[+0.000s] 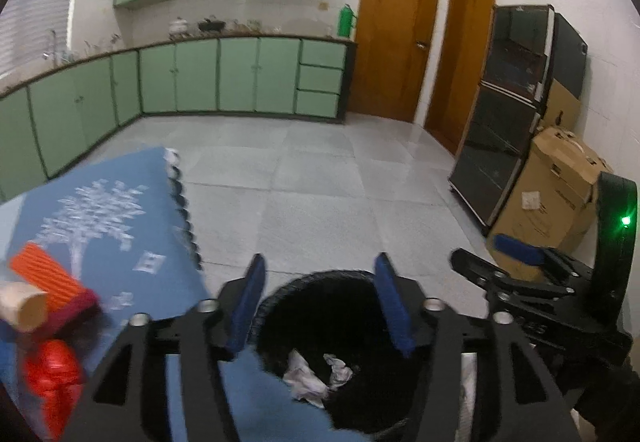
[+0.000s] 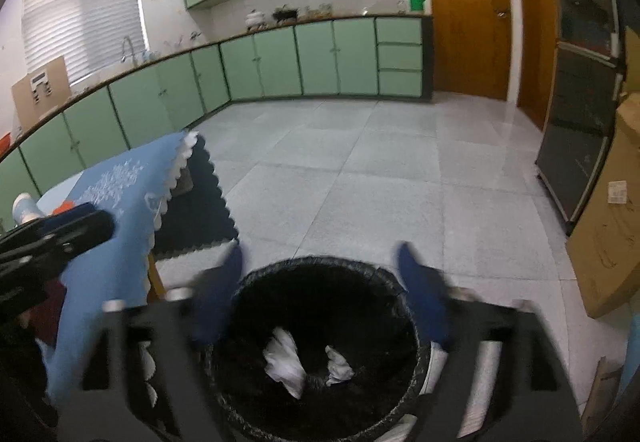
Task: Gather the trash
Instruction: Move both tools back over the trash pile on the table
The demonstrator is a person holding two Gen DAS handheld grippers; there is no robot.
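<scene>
Left wrist view: left gripper hangs tilted down over a round black bin, blue pads spread apart, nothing between them. Bin is lined with a dark, wrinkly bag. Two crumpled white paper wads lie at the bottom, creased and irregular. Blue tablecloth to the left, soft fabric with a white tree print and scalloped edge. On it sit a ribbed orange block, a shiny red wrapper-like lump and a tan cylinder end, all blurred. Right gripper enters from the right edge, black frame, one blue pad visible, green LED lit on its mount. Glossy grey floor tiles, matte green cabinets, wooden doors, a cardboard box beside a dark glass-fronted unit.

Right wrist view: right gripper also points down into the same bin, its fingers wide apart and motion-blurred, empty. Rim of the bin lies just under and between the fingertips. Same two paper wads inside, lying apart from each other. Left gripper shows at the left edge above the tablecloth; its opening cannot be read from here. Black foam mat with a toothed edge lies on the floor just beside the table.
</scene>
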